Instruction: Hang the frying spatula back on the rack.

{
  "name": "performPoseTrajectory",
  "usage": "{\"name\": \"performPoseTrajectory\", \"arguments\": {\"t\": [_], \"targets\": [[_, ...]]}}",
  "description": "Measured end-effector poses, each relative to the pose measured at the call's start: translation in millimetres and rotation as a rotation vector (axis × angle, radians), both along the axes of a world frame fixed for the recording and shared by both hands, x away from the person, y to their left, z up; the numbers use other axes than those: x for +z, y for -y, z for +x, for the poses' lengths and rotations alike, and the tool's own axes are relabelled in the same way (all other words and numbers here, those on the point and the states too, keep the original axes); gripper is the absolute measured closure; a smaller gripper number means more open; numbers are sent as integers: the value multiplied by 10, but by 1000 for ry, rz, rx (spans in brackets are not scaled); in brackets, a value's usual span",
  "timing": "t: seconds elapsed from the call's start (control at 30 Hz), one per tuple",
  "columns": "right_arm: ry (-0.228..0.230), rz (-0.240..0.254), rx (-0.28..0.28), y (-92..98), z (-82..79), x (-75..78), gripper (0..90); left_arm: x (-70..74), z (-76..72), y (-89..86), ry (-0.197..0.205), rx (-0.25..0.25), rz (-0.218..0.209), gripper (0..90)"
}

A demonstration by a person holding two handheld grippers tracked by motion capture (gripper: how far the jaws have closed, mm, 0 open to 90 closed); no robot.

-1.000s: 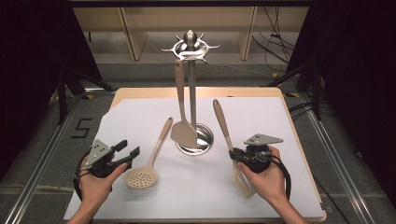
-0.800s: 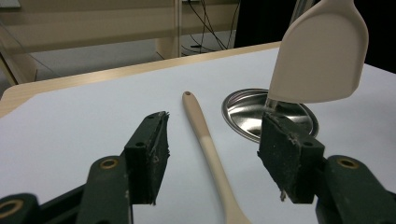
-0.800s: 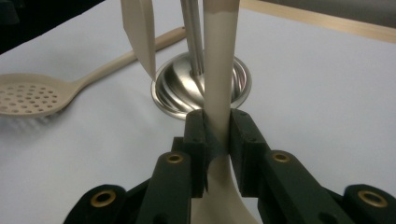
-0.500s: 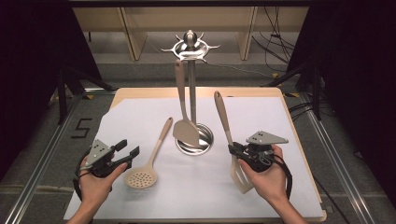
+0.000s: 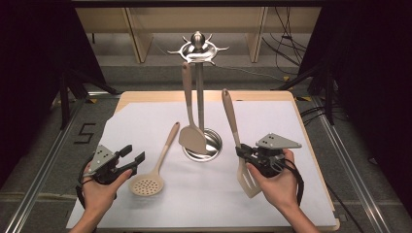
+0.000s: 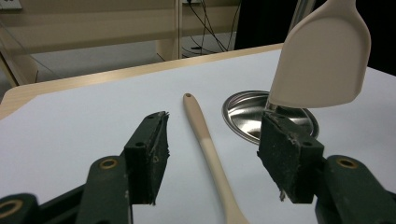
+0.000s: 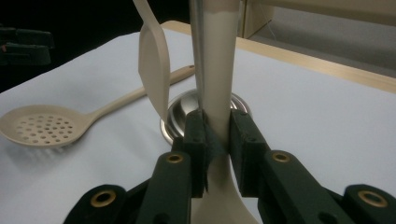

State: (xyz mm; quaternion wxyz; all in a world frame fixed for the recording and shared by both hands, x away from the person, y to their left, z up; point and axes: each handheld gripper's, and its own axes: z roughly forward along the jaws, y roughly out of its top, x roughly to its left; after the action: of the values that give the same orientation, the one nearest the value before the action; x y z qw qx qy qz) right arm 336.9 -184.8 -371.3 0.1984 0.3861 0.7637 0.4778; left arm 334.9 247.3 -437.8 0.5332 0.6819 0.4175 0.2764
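Right gripper view, fingers (image 7: pixel 240 135) clamp slotted turner (image 7: pixel 217 70), blade cut off, left gripper (image 6: pixel 212 156) gaping, empty.

A black "5" on the floor (image 5: pixel 82 133), left of the table (image 5: pixel 145 96).

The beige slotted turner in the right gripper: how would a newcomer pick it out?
Start at the steel utensil stand mid-table. Just right of it, the right gripper clamps a beige slotted turner by its neck, handle pointing up and away. Unlike the hanging solid spatula and round perforated skimmer, its blade has long slots.
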Motion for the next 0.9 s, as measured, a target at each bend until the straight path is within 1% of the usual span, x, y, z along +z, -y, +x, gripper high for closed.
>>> {"name": "performPoseTrajectory", "arguments": {"t": [0.03, 0.07, 0.1, 0.13, 0.17, 0.27, 0.3, 0.33, 0.4, 0.43, 0.47, 0.5, 0.53, 0.57, 0.6, 0.63, 0.67, 0.7, 0.73, 0.77, 0.8, 0.9], "targets": [[0, 0, 0, 0, 0, 0, 785, 1, -1, 1, 0, 0, 0, 415], [-4, -12, -2, 7, -7, 16, 785, 2, 1, -1, 3, -2, 3, 415], [5, -13, 1, 8, -4, 25, 785, 1, 1, 0, 3, -2, 3, 415], [-6, 9, -10, -9, -21, 39, 785, 1, 1, -1, 2, -2, 4, 415], [9, -2, -6, -1, -15, 55, 785, 0, 1, 0, 0, -1, 2, 415], [-4, 11, -14, -15, -31, 69, 785, 1, 1, 0, 1, -2, 4, 415], [27, -3, -2, -7, -13, 75, 785, 2, 0, 1, 1, -1, 3, 415], [14, 0, -7, -14, -27, 96, 785, 2, 0, 2, 0, -1, 3, 415], [11, 4, -5, -16, -28, 100, 785, 1, 0, 3, 0, -1, 3, 415], [37, 5, -2, -26, -17, 109, 785, 1, -1, 2, 0, 0, 3, 415], [42, -4, -2, -23, -18, 117, 785, 1, -1, 2, 0, 0, 3, 415], [14, 9, -4, -33, -35, 132, 785, 2, 2, 1, 2, 0, 3, 415], [14, 9, -4, -33, -35, 132, 785, 2, 2, 1, 2, 0, 3, 415], [47, 9, 6, -34, -14, 138, 785, 2, 2, 0, 2, 0, 3, 415], [48, 27, -15, -52, -24, 141, 785, 0, 0, 2, 0, 2, 0, 415], [51, 18, 10, -42, -11, 152, 785, 0, 0, 1, 0, 2, 1, 415], [51, 18, 10, -42, -11, 152, 785, 0, 0, 1, -1, 2, 2, 415], [52, 8, 10, -43, -14, 165, 785, 1, 1, 0, 1, 1, 4, 414], [33, 17, -3, -56, -34, 183, 785, 2, 1, -1, 2, -1, 5, 414], [33, 17, -3, -56, -34, 183, 785, 2, 1, -1, 2, -1, 5, 414], [51, 7, 6, -53, -21, 188, 785, 2, 1, -1, 1, -1, 7, 414], [51, 22, 3, -70, -30, 203, 785, 3, -1, -1, 2, -1, 5, 413]]}}
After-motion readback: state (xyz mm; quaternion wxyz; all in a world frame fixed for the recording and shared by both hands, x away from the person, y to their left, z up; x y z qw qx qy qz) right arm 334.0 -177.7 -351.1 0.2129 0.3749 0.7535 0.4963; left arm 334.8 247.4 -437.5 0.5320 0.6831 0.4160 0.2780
